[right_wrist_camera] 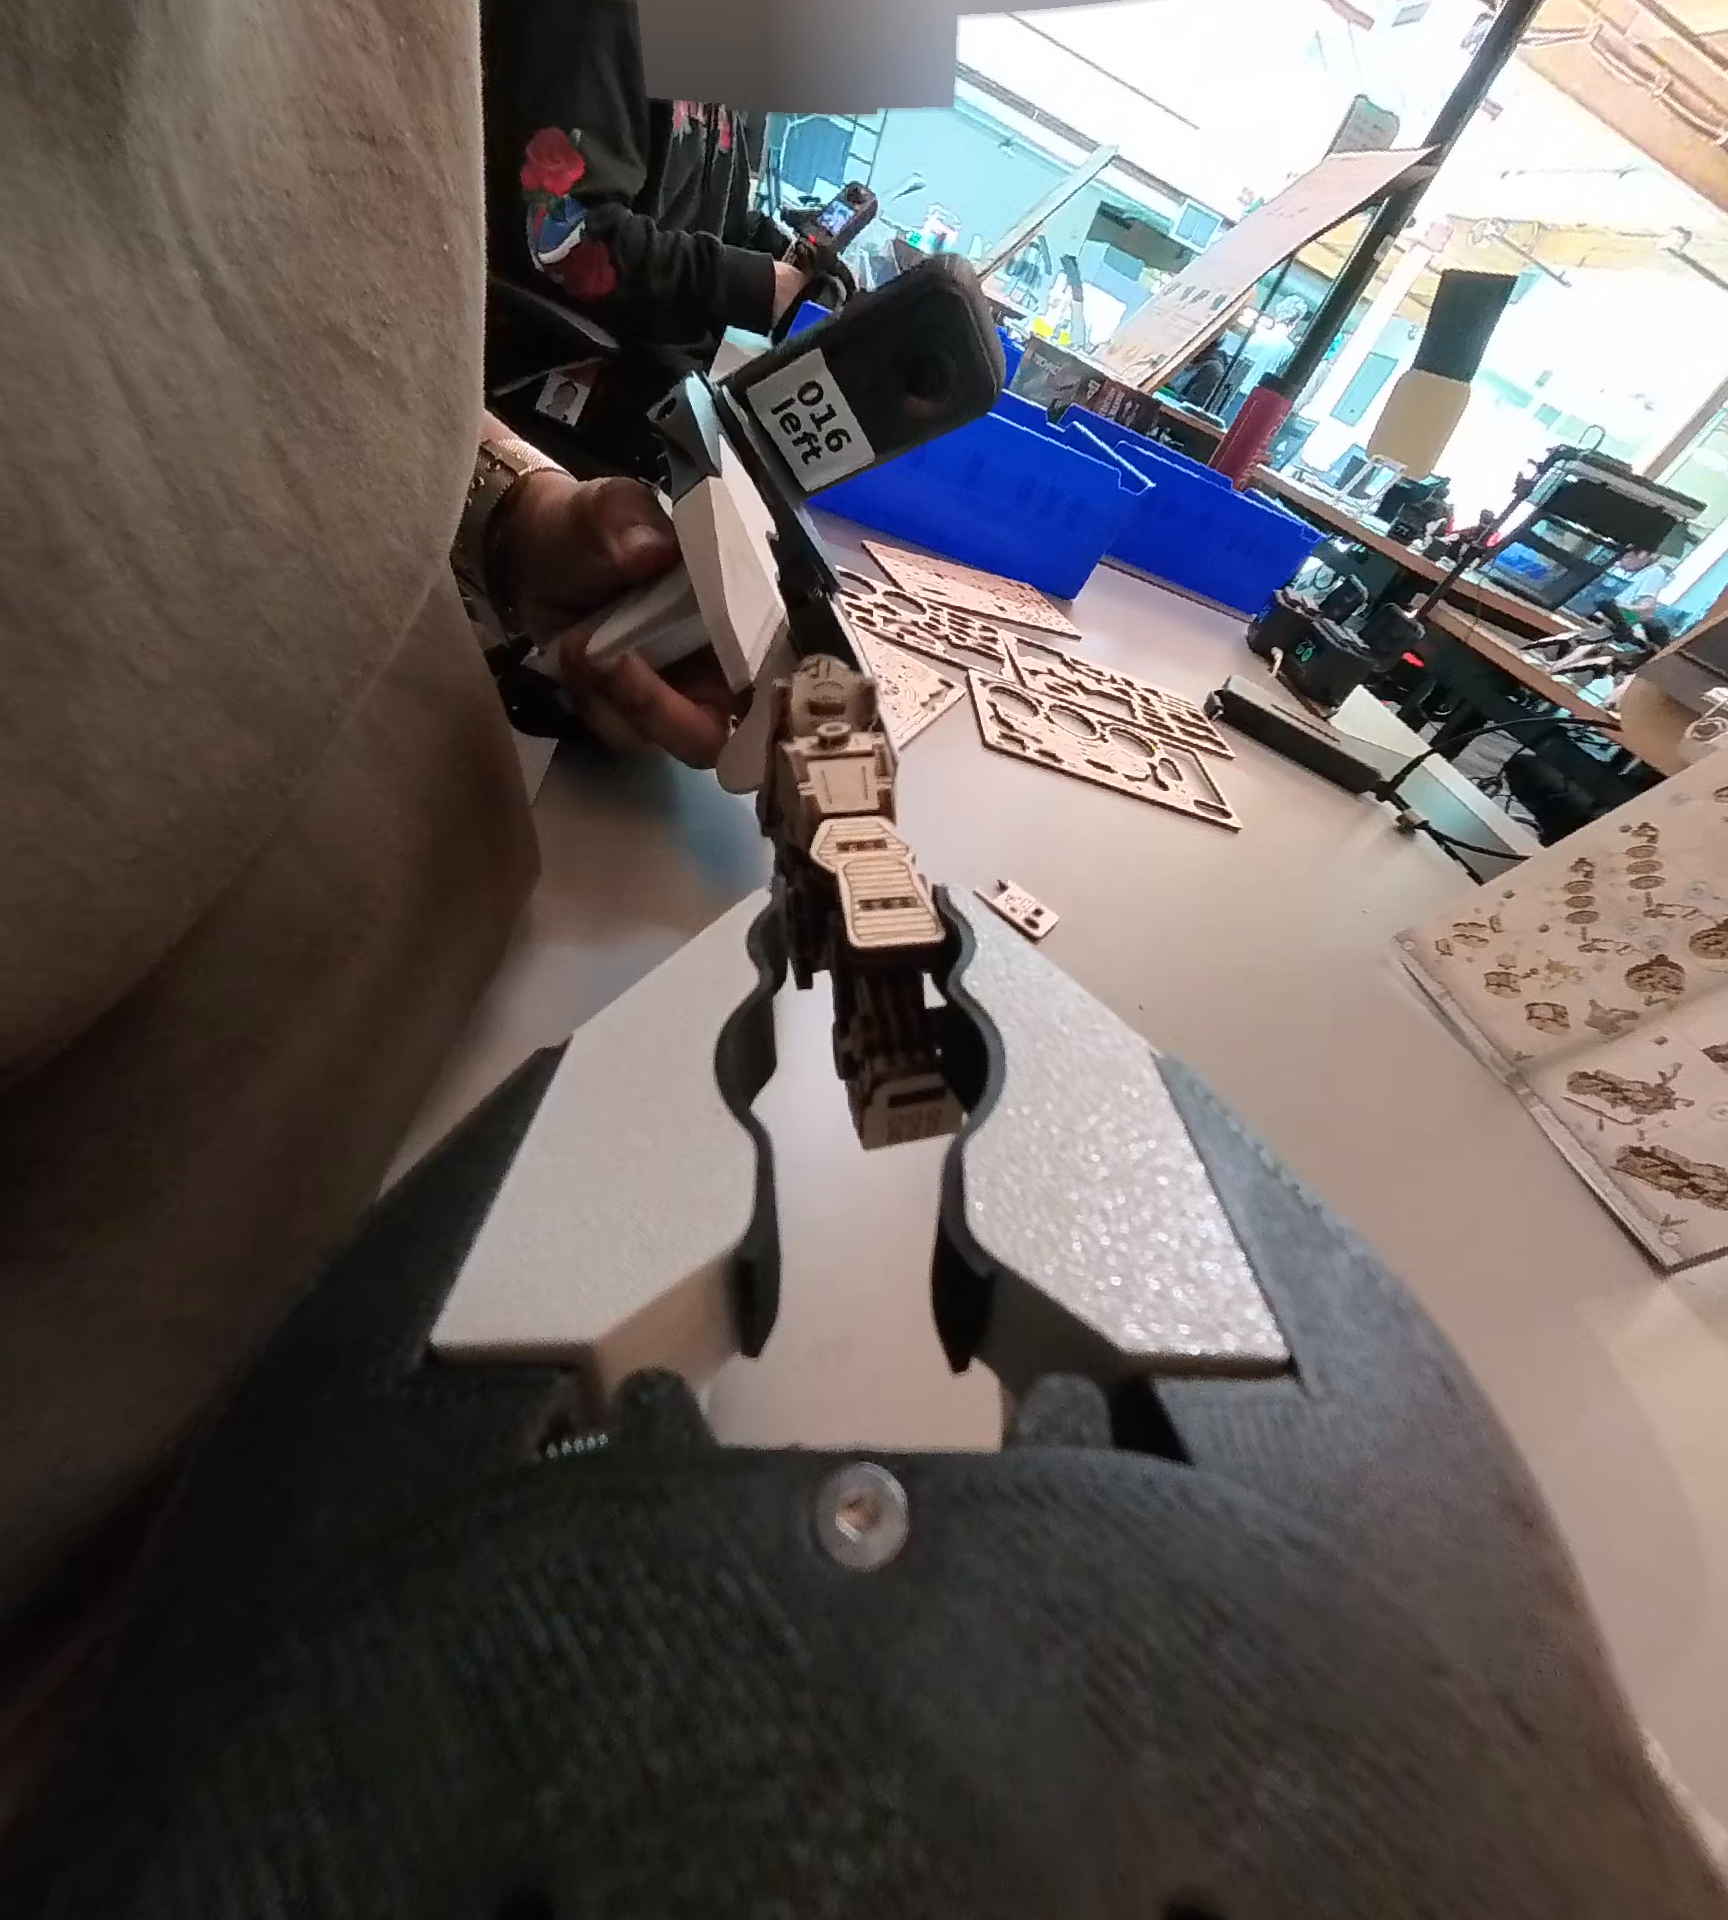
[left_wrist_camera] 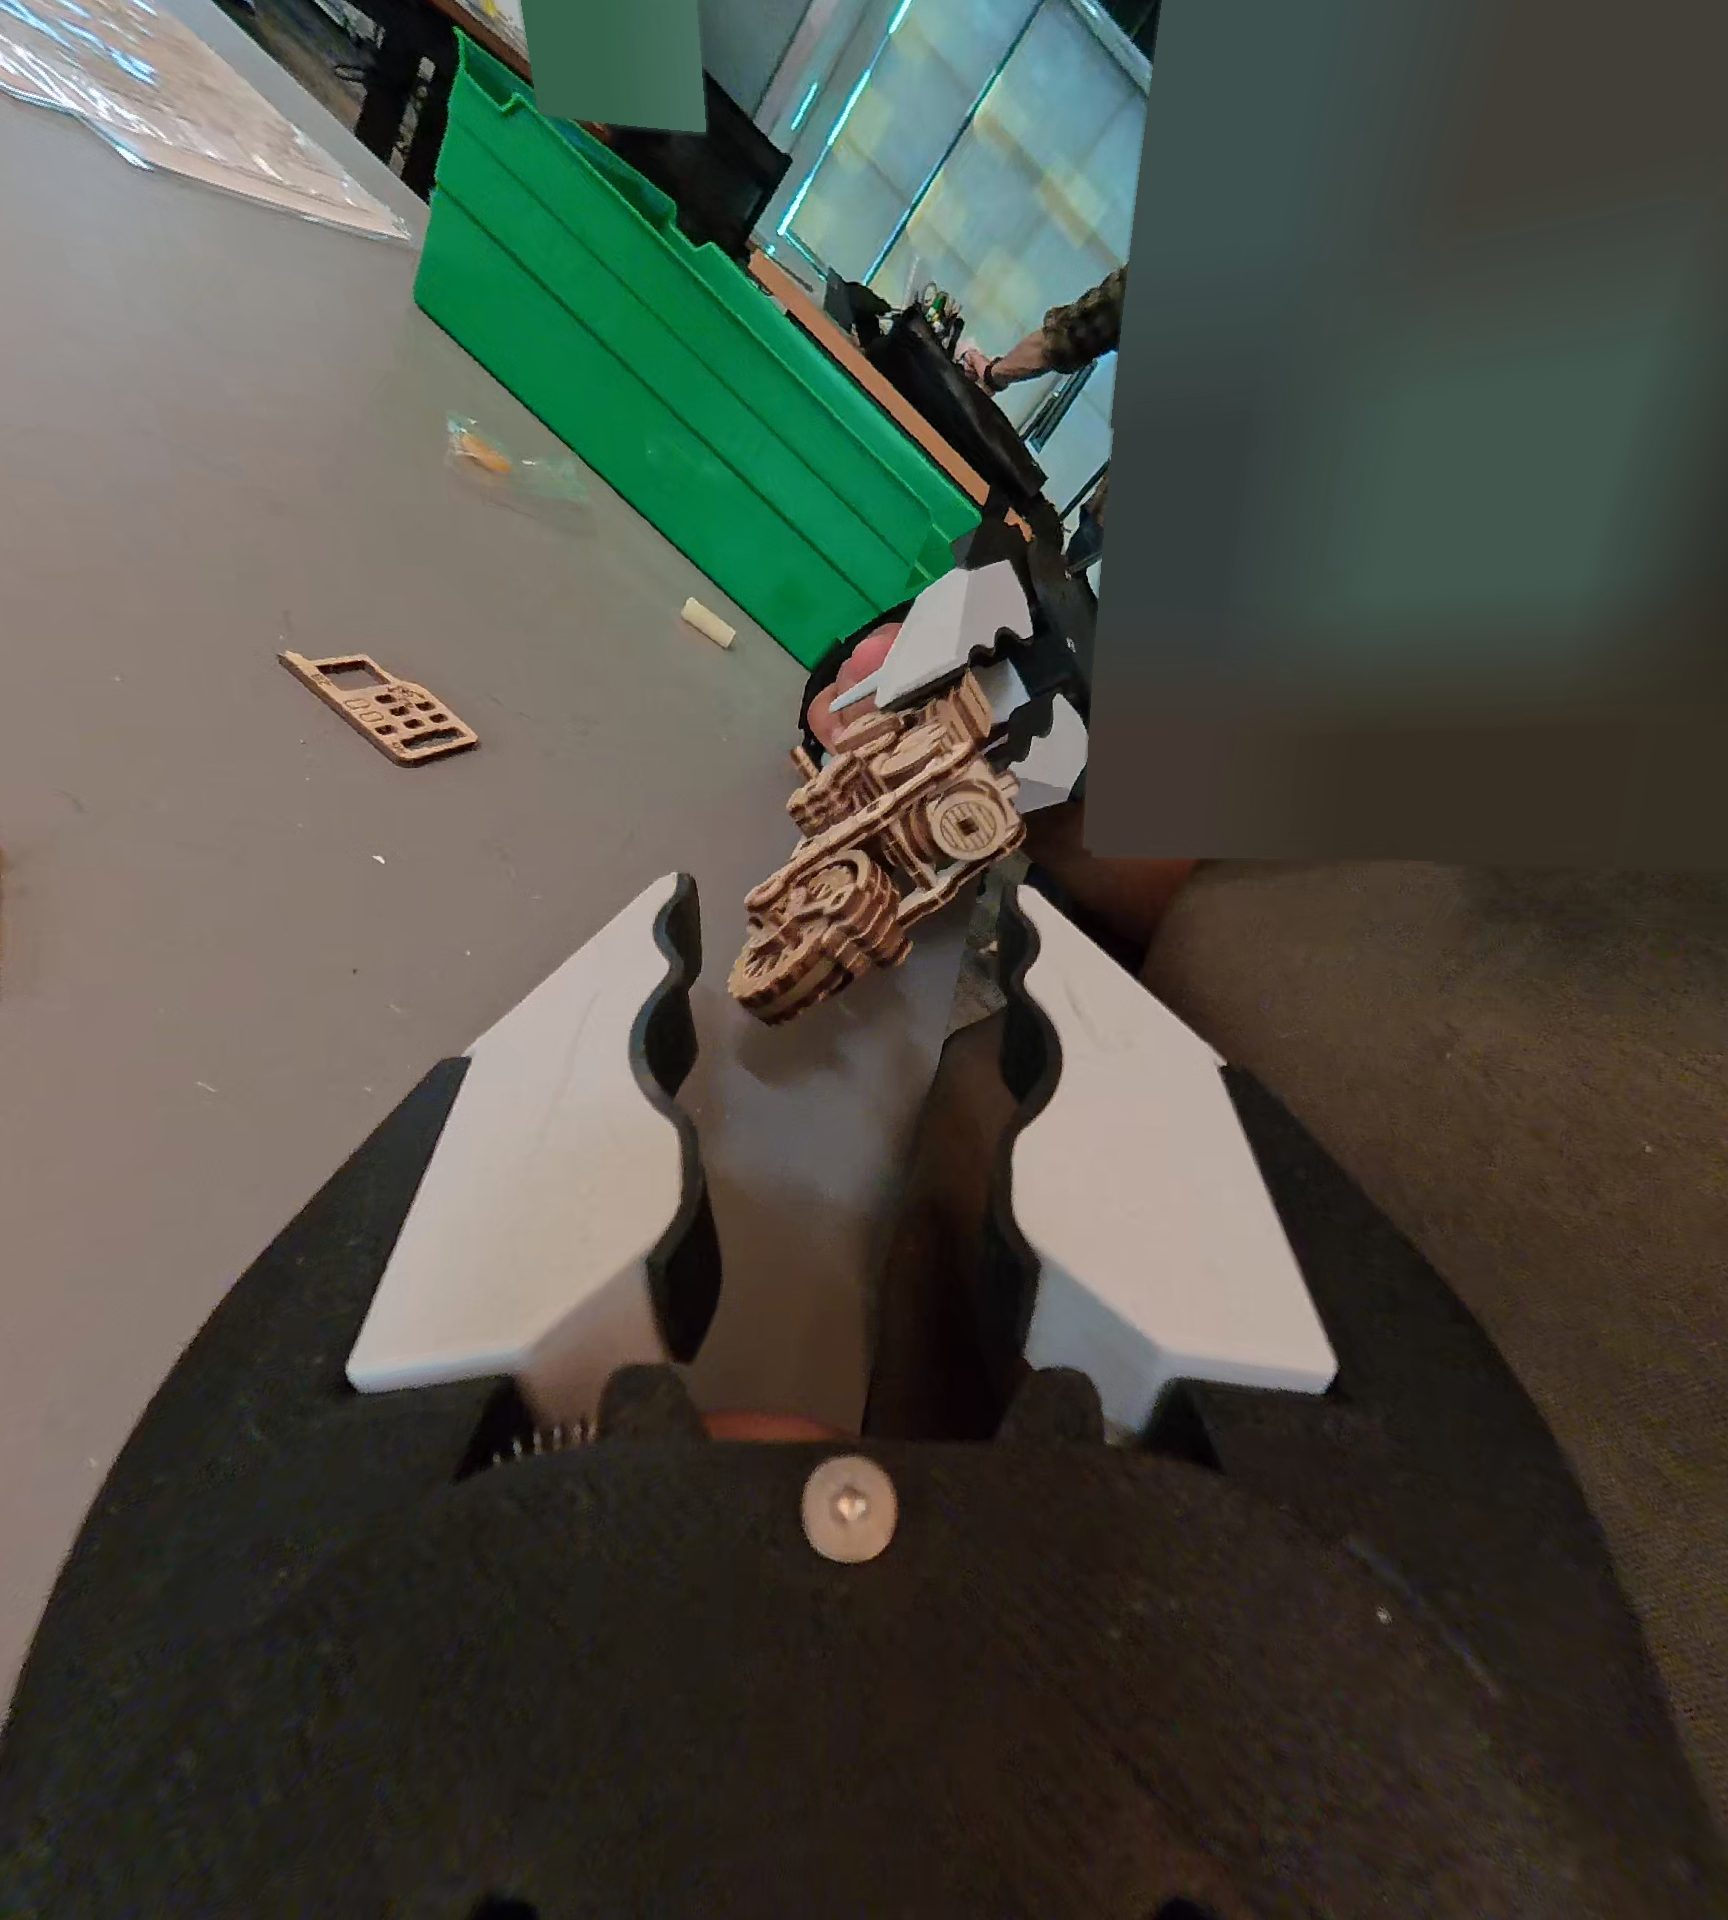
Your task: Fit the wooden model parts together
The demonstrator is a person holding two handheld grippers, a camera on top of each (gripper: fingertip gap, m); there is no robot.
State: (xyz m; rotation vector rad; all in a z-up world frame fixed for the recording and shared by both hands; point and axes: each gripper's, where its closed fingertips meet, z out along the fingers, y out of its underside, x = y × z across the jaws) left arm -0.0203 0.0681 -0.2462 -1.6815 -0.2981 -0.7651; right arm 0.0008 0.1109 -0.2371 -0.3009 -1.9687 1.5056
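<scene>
A partly built wooden model [left_wrist_camera: 881, 852] with wheels and layered plywood parts hangs above the grey table [left_wrist_camera: 164, 468]. My right gripper [right_wrist_camera: 858, 920] is shut on the wooden model [right_wrist_camera: 865, 935], which sticks out forward past its tips. In the left wrist view the right gripper [left_wrist_camera: 995, 696] holds the model's far end. My left gripper [left_wrist_camera: 844, 914] is open, and the model's wheel end sits just ahead of its tips, nearer the left finger. The left gripper [right_wrist_camera: 735, 665], held in a hand, shows just beyond the model in the right wrist view.
A green bin [left_wrist_camera: 652, 343] stands at the back of the table. Loose flat wooden pieces [left_wrist_camera: 382, 707] lie to the left. Blue bins [right_wrist_camera: 995, 499], cut-out wooden sheets [right_wrist_camera: 1099, 727], a small wooden piece [right_wrist_camera: 1021, 906] and an instruction booklet [right_wrist_camera: 1670, 987] lie to the right. The person's torso is close. There is about 6 cm between the tips of the two grippers.
</scene>
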